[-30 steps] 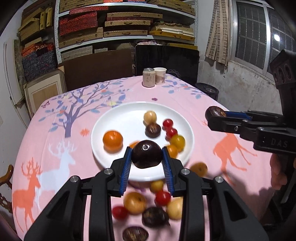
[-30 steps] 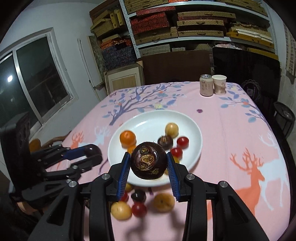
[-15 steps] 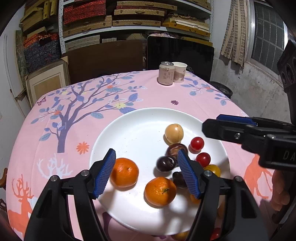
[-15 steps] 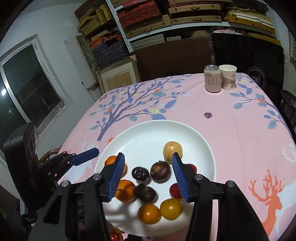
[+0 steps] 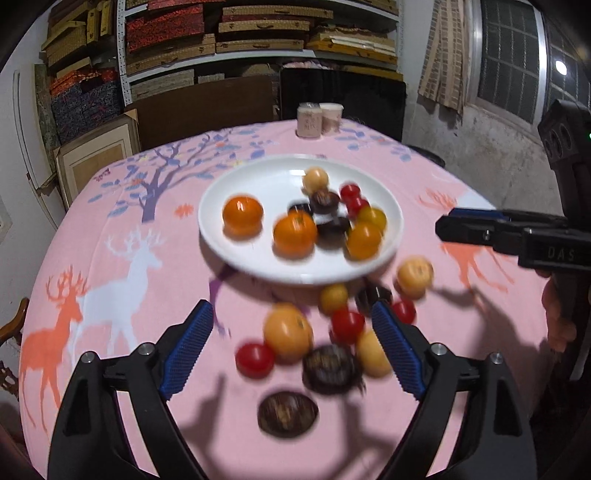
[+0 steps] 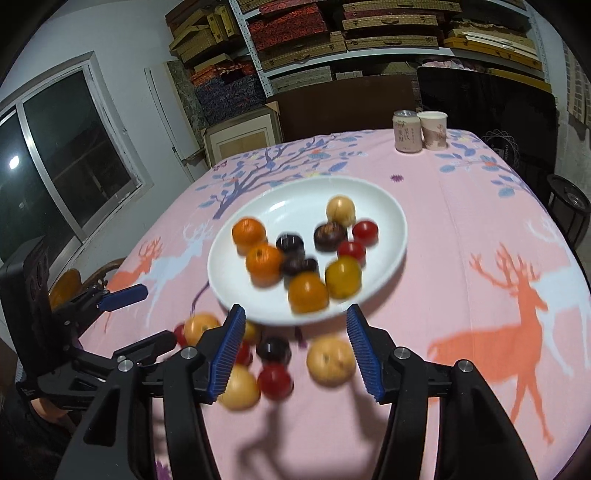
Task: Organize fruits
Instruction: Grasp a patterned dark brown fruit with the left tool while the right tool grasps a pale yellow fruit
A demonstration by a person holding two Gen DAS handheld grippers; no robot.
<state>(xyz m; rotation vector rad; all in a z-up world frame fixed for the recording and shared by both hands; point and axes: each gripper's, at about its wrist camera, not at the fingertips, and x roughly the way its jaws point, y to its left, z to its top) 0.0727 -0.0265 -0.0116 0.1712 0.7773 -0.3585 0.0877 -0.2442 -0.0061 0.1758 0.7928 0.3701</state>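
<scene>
On the white round plate (image 5: 221, 236), shallow and glossy: two oranges (image 5: 242, 215), three dark brown round fruits (image 5: 324, 201), two red cherry tomatoes (image 5: 349, 192), two yellow-orange tomatoes (image 5: 364, 240) and one pale yellow round fruit (image 5: 315, 179). All smooth and round, a little blurred.

Loose on the pink tabletop (image 5: 147, 295), just before the near rim of the plate: a cluster of fruits (image 5: 332, 332). Among them pale yellow balls, red tomatoes and dark chestnut-like pieces, one flat brown oval (image 5: 287, 414) lying nearest. Cloth soft, printed with deer and a purple tree.

Left claw (image 5: 291, 347) spread wide, holding nothing, above the loose cluster; blue ribbed pads (image 5: 188, 347) on black plastic arms. Right claw (image 6: 295, 347) also spread wide and holding nothing, over the same cluster near the plate rim. Cannot tell if either touches a fruit.

At the far edge of the tabletop: a pink metal can (image 6: 407, 132) and a paper cup (image 6: 434, 130), upright, just beside each other. Behind, shelves (image 6: 351, 33) with stacked flat boxes.
</scene>
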